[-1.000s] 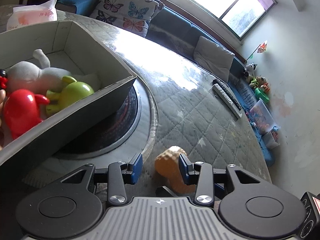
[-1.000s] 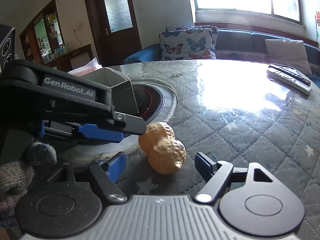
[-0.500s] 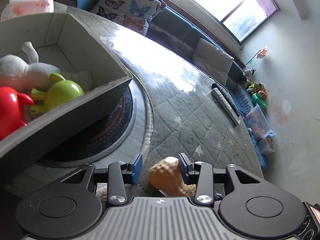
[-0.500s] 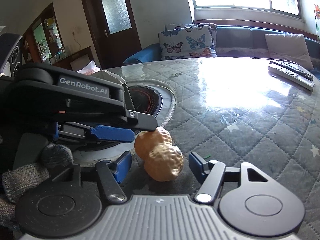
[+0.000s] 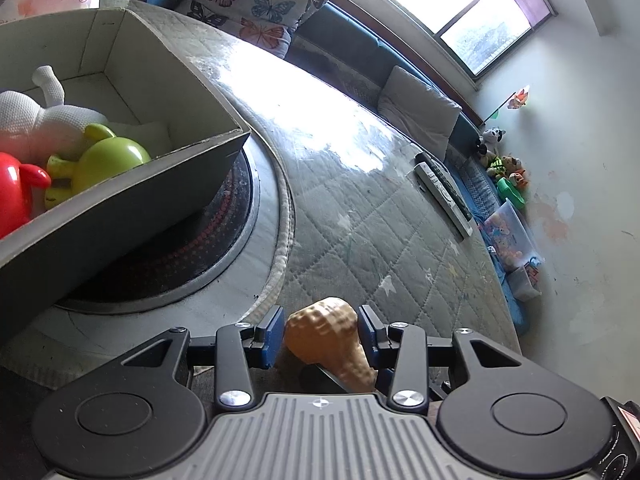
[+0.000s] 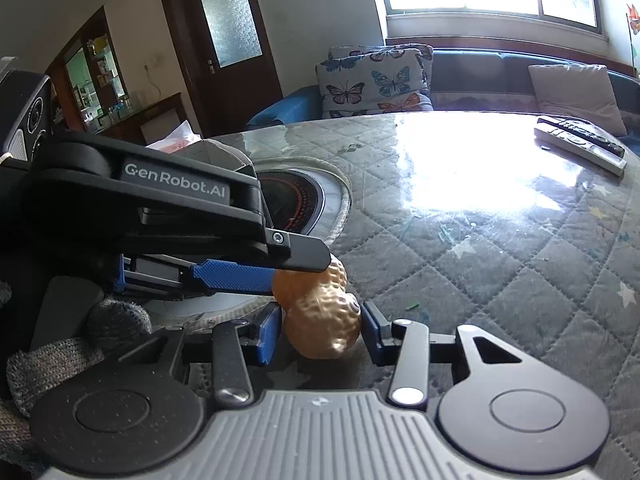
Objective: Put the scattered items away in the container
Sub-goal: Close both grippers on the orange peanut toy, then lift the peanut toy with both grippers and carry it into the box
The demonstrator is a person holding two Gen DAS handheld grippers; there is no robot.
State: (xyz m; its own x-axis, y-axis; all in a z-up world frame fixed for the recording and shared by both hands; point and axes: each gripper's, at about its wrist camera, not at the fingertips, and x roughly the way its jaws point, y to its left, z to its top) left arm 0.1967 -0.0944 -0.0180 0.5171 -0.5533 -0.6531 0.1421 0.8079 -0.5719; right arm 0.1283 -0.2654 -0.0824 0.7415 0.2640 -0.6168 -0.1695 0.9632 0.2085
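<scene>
The toy peanut [image 6: 320, 320], tan with a bumpy, glossy two-lobed shell, lies on the quilted counter [image 6: 500, 264] near the grey box [image 5: 120, 208]. The right gripper [image 6: 320, 332] fingers are closing around it; the left gripper [image 5: 320, 334] fingers are spread beside it, not touching.

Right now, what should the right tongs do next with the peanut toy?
Probably finish squeezing. The right tongs are closing with the peanut between them, the blue pads right at its sides. It lies on the table, so get a firm grip before lifting toward the box.
</scene>
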